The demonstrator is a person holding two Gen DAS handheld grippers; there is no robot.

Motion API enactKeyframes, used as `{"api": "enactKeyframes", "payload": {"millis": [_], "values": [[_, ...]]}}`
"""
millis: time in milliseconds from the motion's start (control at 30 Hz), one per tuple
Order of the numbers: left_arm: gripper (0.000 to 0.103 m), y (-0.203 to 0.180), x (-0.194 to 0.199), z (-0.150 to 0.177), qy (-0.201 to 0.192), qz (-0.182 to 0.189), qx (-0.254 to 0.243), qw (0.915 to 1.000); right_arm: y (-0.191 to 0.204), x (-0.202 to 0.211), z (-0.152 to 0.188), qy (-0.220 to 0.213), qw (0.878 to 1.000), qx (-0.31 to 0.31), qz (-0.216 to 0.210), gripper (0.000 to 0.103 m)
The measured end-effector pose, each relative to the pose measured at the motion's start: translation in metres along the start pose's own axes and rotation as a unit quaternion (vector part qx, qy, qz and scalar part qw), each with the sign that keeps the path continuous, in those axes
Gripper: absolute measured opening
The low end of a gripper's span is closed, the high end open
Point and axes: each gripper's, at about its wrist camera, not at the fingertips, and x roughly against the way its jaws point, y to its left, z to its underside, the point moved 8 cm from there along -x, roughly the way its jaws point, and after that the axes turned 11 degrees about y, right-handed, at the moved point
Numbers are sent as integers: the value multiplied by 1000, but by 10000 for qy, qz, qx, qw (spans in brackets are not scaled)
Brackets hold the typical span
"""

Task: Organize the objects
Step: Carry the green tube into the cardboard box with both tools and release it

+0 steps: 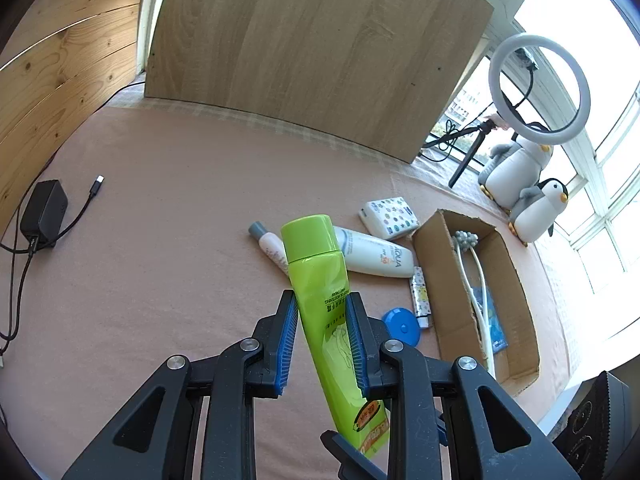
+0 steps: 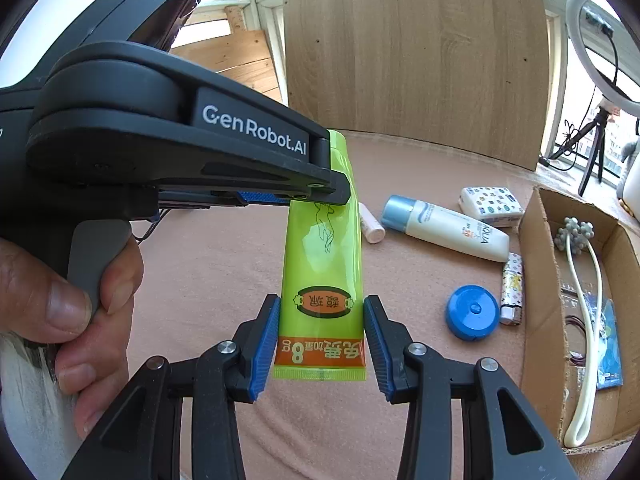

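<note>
Green tube [image 1: 320, 280] hangs in the air above the pink cloth [image 1: 160, 240], cap pointing far, clamped at its middle by your left gripper [image 1: 322, 304]. Your right gripper [image 2: 322, 316] straddles the crimped end with its pads [image 2: 266, 344] apart, just beside the tube. To the right lie a white bottle [image 2: 448, 226], a blue disc [image 2: 472, 312] and an open box [image 2: 540, 280].

box [image 1: 516, 280] far right, massager [image 1: 472, 264] inside | sunscreen bottle [image 1: 376, 256], tissue pack [image 1: 390, 212] left of box | tape measure [image 1: 402, 326], lighter [image 1: 421, 296] nearer | charger [image 1: 42, 210] far left
</note>
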Motion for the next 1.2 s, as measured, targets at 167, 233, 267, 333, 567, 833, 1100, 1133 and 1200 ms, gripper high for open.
{"api": "enactKeyframes", "payload": {"millis": [167, 233, 267, 333, 567, 833, 1100, 1133, 1200], "values": [[27, -33, -5, -3, 60, 85, -270, 9996, -22, 16, 5, -112, 9996, -234, 139, 38], [27, -50, -9, -4, 90, 111, -414, 9990, -34, 21, 8, -157, 9990, -363, 202, 38], [27, -60, -11, -5, 99, 126, -497, 9986, -39, 26, 10, -187, 9986, -439, 235, 38], [26, -80, -16, -7, 126, 170, -675, 9975, -53, 33, 13, -251, 9974, -600, 310, 38], [26, -160, -37, -3, 286, 452, -1296, 9901, -104, 63, 32, -413, 9901, -1142, 706, 38], [26, -213, -64, 12, 540, 633, -1733, 9813, -142, 79, 56, -441, 9814, -1618, 935, 38], [30, -231, -76, 15, 600, 620, -1873, 9785, -160, 81, 68, -350, 9766, -1818, 1098, 39], [39, -230, -75, 14, 532, 541, -1863, 9796, -164, 80, 70, -306, 9752, -1871, 1140, 39], [57, -227, -70, 9, 364, 497, -1788, 9820, -169, 81, 74, -336, 9724, -2002, 1151, 39]]}}
